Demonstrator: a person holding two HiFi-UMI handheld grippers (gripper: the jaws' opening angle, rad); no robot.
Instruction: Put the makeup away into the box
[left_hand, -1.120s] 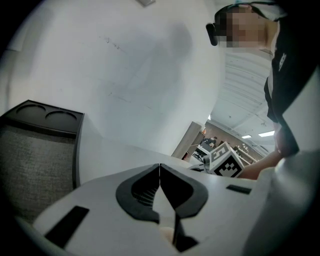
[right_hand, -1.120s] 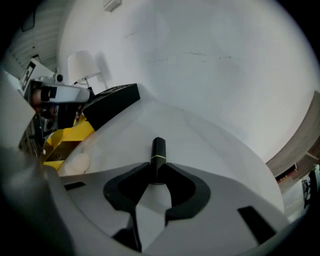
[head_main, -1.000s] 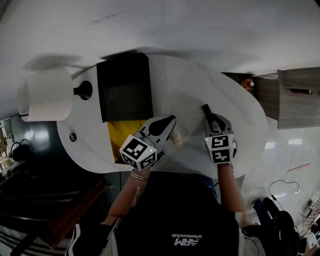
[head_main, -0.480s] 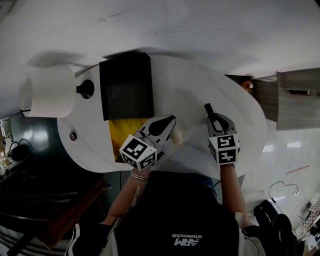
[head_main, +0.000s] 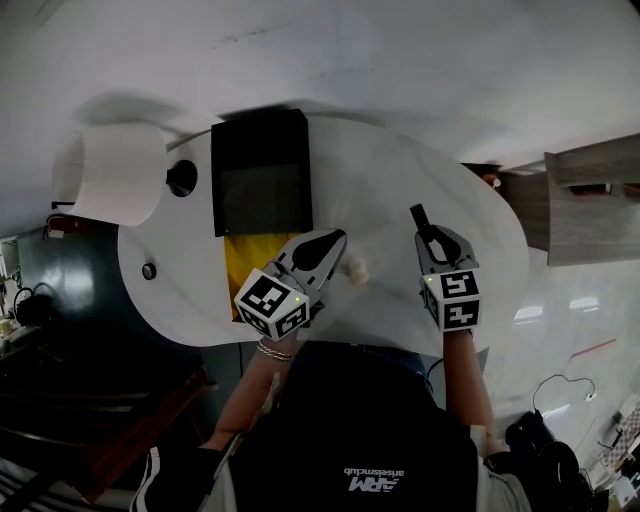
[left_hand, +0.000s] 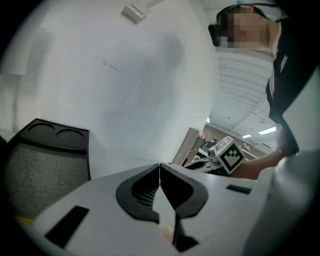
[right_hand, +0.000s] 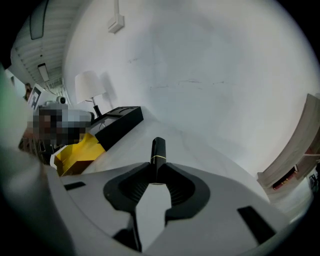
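**First spotter:** Closest to you, your left gripper (head_main: 340, 238) hangs over the near edge of the table. Its jaws are pressed together with nothing between them. The left gripper view shows only a thin seam where they meet.

**Second spotter:** Agreed. Your right gripper (head_main: 428, 236) sits off to its right, and that one is clamped on the makeup. It is a slim black tube (head_main: 417, 216) with a thin gold band. You have it pinched at its lower end, and the rest sticks out past the tips.

**First spotter:** Just right of your left gripper, a small pale beige thing (head_main: 355, 268) lies on the white table (head_main: 400, 170). I cannot tell what it is.

**Second spotter:** On that gripper's other side you have a crumpled yellow thing (head_main: 243, 265). It lies up against the near end of the black box (head_main: 260, 140).

**First spotter:** The box is open on top. It is grey inside, with a black strip holding two round recesses at its far end. It stands well apart from the tube, off to your left of it.

**Second spotter:** Past the box's left side stands a lamp (head_main: 115, 185) with a white shade. Behind everything is a plain white wall (head_main: 400, 60).
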